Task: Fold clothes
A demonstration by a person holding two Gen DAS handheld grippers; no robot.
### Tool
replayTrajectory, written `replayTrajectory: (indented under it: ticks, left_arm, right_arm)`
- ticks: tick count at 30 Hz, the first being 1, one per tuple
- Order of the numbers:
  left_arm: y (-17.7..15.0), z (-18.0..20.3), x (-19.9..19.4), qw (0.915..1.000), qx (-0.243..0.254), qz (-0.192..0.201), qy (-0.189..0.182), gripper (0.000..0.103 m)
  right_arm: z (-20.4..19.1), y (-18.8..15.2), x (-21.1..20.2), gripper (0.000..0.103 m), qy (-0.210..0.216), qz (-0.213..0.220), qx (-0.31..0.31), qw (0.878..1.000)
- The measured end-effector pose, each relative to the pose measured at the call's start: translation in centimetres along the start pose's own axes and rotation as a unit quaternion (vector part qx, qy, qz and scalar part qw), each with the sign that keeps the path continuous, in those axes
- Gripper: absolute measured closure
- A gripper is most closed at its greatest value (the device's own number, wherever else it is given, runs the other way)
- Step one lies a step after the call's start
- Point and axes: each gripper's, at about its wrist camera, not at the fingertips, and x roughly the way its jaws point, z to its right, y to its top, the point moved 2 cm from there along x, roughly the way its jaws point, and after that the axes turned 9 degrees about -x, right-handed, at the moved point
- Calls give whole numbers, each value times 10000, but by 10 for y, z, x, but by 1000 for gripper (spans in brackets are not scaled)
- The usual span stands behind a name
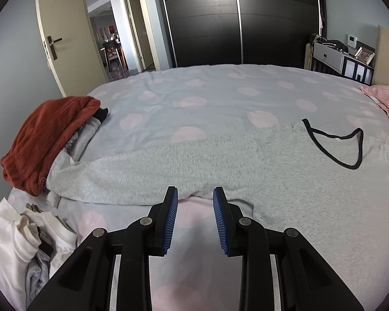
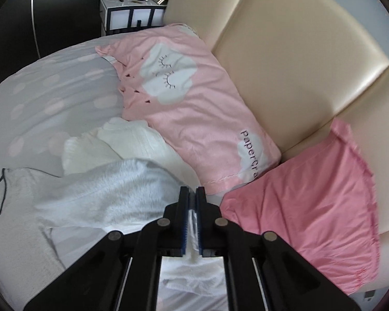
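Lying spread on the dotted bedspread: a grey sweater, filling the span from 9 to 3 o'clock in the left wrist view. Running its long axis across the bed, one sleeve stretching toward 9 o'clock and ending under the rust-red garment, the black-trimmed V-neck sitting toward 2 o'clock.

Hovering just short of the sleeve's lower edge: the left gripper, jaws partly apart, nothing between the pads, blue fingertips flanking bare sheet.

Pinching a fold of pale cloth at 6 o'clock in the right wrist view: the right gripper, jaws nearly together, white fabric visible between them. Probably the sweater's other sleeve or hem, though hard to confirm, with the grey knit rising in a blurred hump at 8 o'clock.

Risking, by judgement: slipping of so thin a pinch once the fold is carried across; dragging the whole body askew, since only one side is held; catching the white knit lying just beside the pink pillow; snagging the far sleeve under the rust-red pile.
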Motion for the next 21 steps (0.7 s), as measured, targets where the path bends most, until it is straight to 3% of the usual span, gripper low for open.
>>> replayTrajectory:
  ticks: [8,17,21]
  left_arm:
    - [5,-12,-8,9991,-293,-41,-308,73]
    - [7,-31,-9,9952,-683,-175,-681,73]
    - [2,-38,-4,9935,-761,-356,-768,73]
  right_arm:
    - [-41,47,-106,98,485,38,-267,9985]
    - [-176,77,-214,98,522,471,-1359,9882]
    - [-230,72,-217,98,414,466,-1694,9836]
